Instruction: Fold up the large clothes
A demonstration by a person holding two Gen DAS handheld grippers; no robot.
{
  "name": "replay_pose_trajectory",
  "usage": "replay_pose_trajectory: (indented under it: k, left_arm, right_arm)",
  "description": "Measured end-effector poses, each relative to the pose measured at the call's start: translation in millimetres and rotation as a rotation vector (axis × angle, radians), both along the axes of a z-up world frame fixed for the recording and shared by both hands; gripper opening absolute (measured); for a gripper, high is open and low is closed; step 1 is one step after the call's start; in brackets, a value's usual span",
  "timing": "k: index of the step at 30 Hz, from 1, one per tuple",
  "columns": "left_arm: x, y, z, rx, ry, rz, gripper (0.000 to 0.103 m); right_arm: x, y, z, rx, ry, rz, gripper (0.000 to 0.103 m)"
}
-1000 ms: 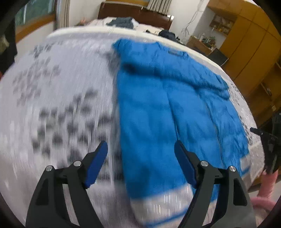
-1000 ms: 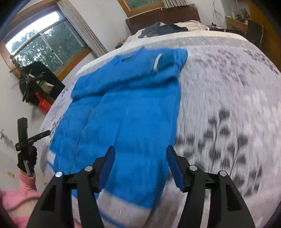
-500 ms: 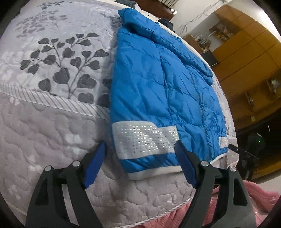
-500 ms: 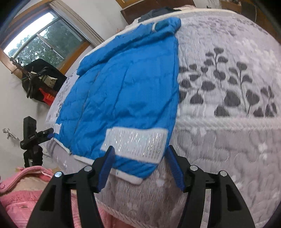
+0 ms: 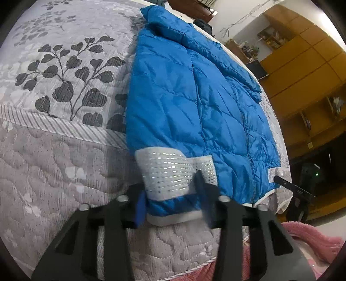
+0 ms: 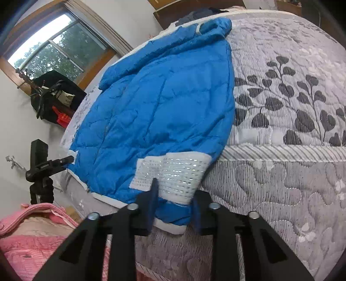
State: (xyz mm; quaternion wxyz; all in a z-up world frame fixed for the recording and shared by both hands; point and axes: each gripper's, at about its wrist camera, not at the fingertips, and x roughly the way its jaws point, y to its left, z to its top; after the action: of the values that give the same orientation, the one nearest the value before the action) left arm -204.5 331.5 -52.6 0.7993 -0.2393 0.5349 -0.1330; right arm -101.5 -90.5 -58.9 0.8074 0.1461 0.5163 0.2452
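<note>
Gripping the blue jacket lying flat on the bed, you are closing the left claw and right claw around its hem corners; be pinching both layers fully before lifting evenly.

I'm working in a home bedroom, wide bed under a grey leaf-print quilt, dark wooden headboard beyond it, yellow-brown wardrobe (open shelves alongside), wood-framed window onto trees
</note>
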Motion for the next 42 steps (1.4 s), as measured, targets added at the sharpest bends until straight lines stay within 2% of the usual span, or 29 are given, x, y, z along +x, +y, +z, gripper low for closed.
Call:
replay_pose_trajectory:
  k: [2, 5, 13, 19, 22, 26, 33, 36, 42]
  left_arm:
    - [-0.7, 1.5, 3.8, 0.002, -0.020, -0.004, 0.022]
    - [0.6, 0.0, 14.7, -0.014, -0.064, -0.012, 0.016]
    - [8.8, 6.5, 52.8, -0.128, -0.198, -0.008, 0.014]
    - [38.8, 8.3, 86.7, -0.170, -0.305, -0.014, 0.013]
    - [63.7, 11.7, 98.7, -0.193, -0.333, -0.014, 0.013]
    - [109.7, 13.7, 109.6, -0.199, -0.335, -0.023, 0.014]
    - [185.0, 19.9, 106.8, -0.175, -0.310, -0.024, 0.014]
    - [217.5, 21.8, 95.3, -0.172, -0.279, -0.014, 0.014]
    - [279.3, 28.2, 53.9, -0.181, -0.166, 0.024, 0.016]
  right_arm:
    - [-1.1, -2.2, 4.2, 0.011, -0.014, 0.000, 0.018]
    - [-1.7, -4.9, 14.0, 0.042, -0.039, 0.002, 0.014]
    - [9.1, -9.8, 55.3, 0.095, -0.115, 0.006, 0.013]
    - [38.2, -18.2, 94.4, 0.137, -0.184, -0.005, 0.012]
    - [64.7, -20.0, 108.6, 0.164, -0.185, -0.005, 0.012]
    - [109.0, -21.6, 116.9, 0.203, -0.147, -0.016, 0.012]
    - [189.1, -17.9, 115.4, 0.209, -0.075, -0.044, 0.012]
    - [226.8, -17.5, 104.6, 0.214, -0.031, -0.064, 0.012]
    - [282.4, -19.9, 74.4, 0.220, 0.065, -0.107, 0.013]
